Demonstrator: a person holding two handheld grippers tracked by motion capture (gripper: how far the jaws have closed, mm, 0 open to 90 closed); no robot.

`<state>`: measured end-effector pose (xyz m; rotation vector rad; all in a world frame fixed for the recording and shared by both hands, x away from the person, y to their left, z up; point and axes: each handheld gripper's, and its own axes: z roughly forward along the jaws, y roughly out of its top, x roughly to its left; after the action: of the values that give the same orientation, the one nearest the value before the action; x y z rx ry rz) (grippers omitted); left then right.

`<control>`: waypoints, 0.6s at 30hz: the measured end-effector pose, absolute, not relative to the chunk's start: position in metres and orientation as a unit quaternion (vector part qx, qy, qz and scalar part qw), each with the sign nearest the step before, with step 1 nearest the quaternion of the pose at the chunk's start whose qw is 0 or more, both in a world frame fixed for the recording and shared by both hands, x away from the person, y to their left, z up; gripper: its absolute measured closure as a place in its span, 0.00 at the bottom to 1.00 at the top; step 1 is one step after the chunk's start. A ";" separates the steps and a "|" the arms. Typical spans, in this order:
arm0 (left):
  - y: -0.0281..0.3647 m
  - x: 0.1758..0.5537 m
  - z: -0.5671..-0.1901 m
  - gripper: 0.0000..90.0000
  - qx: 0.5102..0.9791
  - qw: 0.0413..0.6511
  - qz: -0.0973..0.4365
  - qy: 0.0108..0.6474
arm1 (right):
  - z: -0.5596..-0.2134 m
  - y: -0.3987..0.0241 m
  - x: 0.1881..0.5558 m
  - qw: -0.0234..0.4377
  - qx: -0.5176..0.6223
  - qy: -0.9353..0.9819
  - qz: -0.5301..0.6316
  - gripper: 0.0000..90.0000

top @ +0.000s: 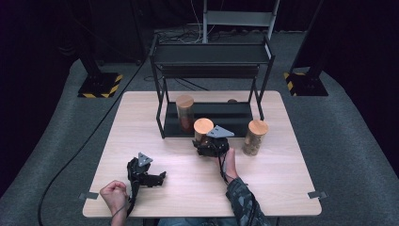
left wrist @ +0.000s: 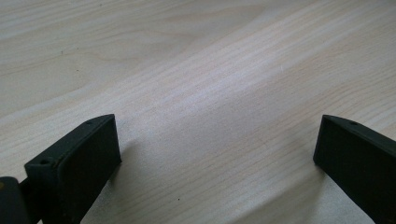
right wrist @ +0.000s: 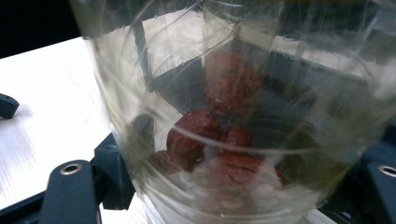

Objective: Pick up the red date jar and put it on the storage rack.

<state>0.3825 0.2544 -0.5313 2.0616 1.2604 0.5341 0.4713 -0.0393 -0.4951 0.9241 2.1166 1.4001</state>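
The glass jar (top: pixel 203 131) with a cork lid stands on the table (top: pixel 141 122) just in front of the black shelf rack (top: pixel 209 56), at the front edge of the rack's bottom shelf. In the right gripper view the jar (right wrist: pixel 233 116) sits between the jaws, its clear wall showing dark red fruits at the bottom. The right tongs (top: pixel 211 143) are clamped on this jar from the side nearer the person, and the right hand (top: pixel 229 165) holds them from behind, its patterned sleeve reaching toward the near table edge.

On the rack's bottom shelf, behind and to the left of the held jar, stands a second cork-lidded jar (top: pixel 185 113) with red contents. To the right of the rack's front leg, on the table, stands a third cork-lidded jar (top: pixel 255 136) with pale brown contents, near the right tongs but apart from them.

Well away from the rack, toward the near left part of the table, the left tongs (top: pixel 157 178) rest low over the wood with jaws wide apart and nothing between them; the left hand (top: pixel 114 194) is behind them at the table edge
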 end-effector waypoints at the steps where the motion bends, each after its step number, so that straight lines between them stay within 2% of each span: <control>1: 0.254 0.383 -0.531 0.00 0.787 0.327 0.204 0.481 | -0.494 -0.040 0.471 0.219 0.334 0.765 0.506 0.27; 13: 0.254 0.381 -0.531 0.00 0.787 0.327 0.204 0.481 | -0.487 -0.050 0.472 0.226 0.347 0.758 0.504 0.27; 18: 0.252 0.379 -0.531 0.00 0.807 0.334 0.192 0.447 | -0.485 -0.052 0.472 0.228 0.350 0.755 0.506 0.27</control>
<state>0.3789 0.2522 -0.5313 2.1064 1.1666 0.5016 0.4724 -0.0521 -0.4849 0.9629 2.0790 1.3934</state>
